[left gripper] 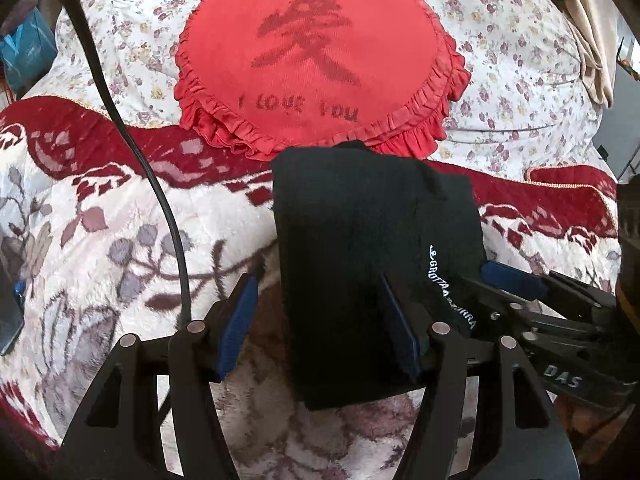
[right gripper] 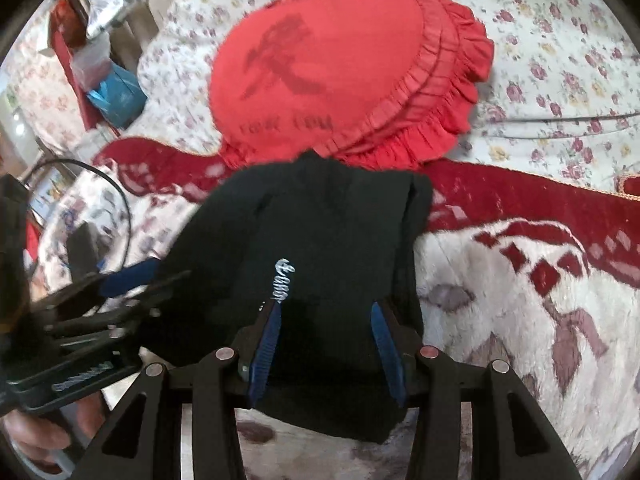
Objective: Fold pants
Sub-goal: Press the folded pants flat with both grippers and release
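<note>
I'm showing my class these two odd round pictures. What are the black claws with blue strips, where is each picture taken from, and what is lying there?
No robot here: a person holds a hand-held two-finger gripper in each hand. Each picture comes from a fisheye camera on one gripper, looking along its fingers. The left gripper and right gripper both stand open around the folded black pants; neither is squeezing them. The blue strips are finger pads. The pants lie on a red and white blanket; behind them sits a red heart-shaped cushion on a floral quilt. A black cable hangs in the left view.

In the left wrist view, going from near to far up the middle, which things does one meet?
Left hand-held gripper → folded black pants with white lettering → red heart-shaped ruffled cushion → white floral quilt.
</note>
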`<state>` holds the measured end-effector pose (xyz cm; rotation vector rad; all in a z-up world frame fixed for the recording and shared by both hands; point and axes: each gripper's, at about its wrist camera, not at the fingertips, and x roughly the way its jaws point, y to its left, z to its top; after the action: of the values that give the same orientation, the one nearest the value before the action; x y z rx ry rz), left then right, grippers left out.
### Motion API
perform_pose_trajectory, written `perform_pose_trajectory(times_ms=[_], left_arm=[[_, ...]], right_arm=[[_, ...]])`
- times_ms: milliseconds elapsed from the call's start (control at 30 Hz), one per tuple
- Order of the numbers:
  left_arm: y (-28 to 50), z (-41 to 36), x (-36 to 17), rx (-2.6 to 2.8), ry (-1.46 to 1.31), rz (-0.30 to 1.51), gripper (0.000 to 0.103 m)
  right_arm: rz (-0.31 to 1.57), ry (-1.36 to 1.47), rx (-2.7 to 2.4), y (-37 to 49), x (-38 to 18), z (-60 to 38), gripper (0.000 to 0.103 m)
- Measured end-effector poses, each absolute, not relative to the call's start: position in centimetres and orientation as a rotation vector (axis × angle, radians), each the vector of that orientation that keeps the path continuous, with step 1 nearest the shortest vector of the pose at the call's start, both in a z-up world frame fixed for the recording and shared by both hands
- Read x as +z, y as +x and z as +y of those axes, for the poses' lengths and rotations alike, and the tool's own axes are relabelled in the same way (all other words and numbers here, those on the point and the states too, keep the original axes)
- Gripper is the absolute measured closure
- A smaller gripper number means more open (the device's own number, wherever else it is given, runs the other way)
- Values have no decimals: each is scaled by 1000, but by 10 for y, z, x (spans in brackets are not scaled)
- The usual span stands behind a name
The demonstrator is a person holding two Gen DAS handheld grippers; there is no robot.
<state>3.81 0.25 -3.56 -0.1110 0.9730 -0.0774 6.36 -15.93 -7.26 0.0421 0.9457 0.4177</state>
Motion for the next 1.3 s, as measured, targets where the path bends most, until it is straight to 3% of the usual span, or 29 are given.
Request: perform_pose_trajectory(times_ms=[567,1300], left_arm=[[3,-10,-3,-12,-30,831,41],[-33,4,25,60,-27,763,40]], right_arm=[[843,60,385,32,-28,-174,52],[858,77,410,10,-24,-173,52]])
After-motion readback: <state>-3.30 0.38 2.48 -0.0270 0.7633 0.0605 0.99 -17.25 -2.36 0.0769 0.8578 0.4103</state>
